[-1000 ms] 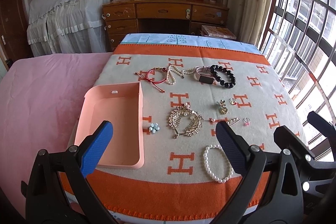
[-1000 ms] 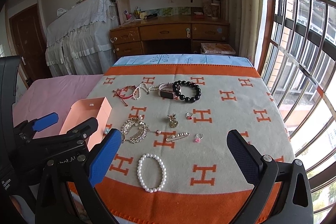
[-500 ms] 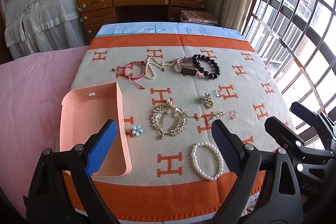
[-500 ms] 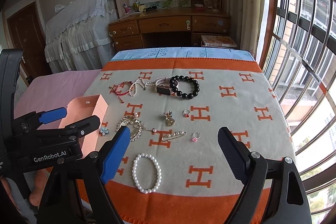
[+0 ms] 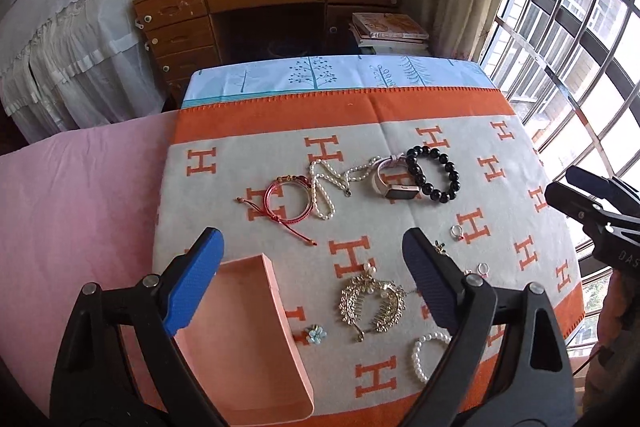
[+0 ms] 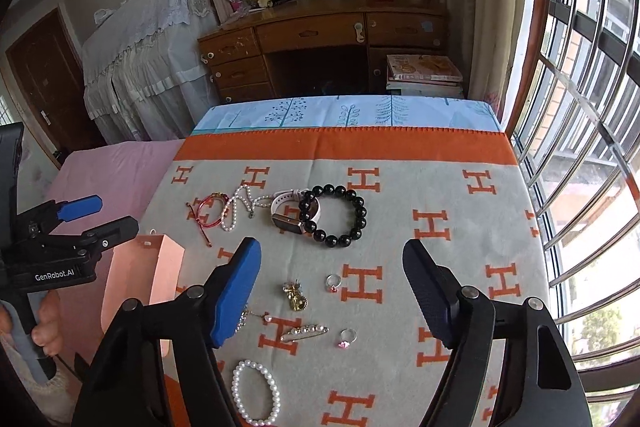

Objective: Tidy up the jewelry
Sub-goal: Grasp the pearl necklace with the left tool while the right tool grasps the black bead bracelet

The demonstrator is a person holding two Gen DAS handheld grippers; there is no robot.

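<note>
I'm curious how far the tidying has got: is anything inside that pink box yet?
The pink box looks empty where its floor shows. The left gripper, its jaws closing on nothing, covers the near left corner, so that part cannot be checked.

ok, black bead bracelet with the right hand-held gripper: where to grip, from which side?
Probably from above, pinching the bead strand across its right arc. The black bead bracelet lies flat as an open ring, and its left arc overlaps the watch; the right side sits on bare blanket, so a finger fits inside the ring there.

On the blanket (image 5: 400, 147), the tray (image 5: 240, 347) lies left of the hair comb (image 5: 372, 301); the bead bracelet (image 5: 432, 173) lies behind both.
</note>
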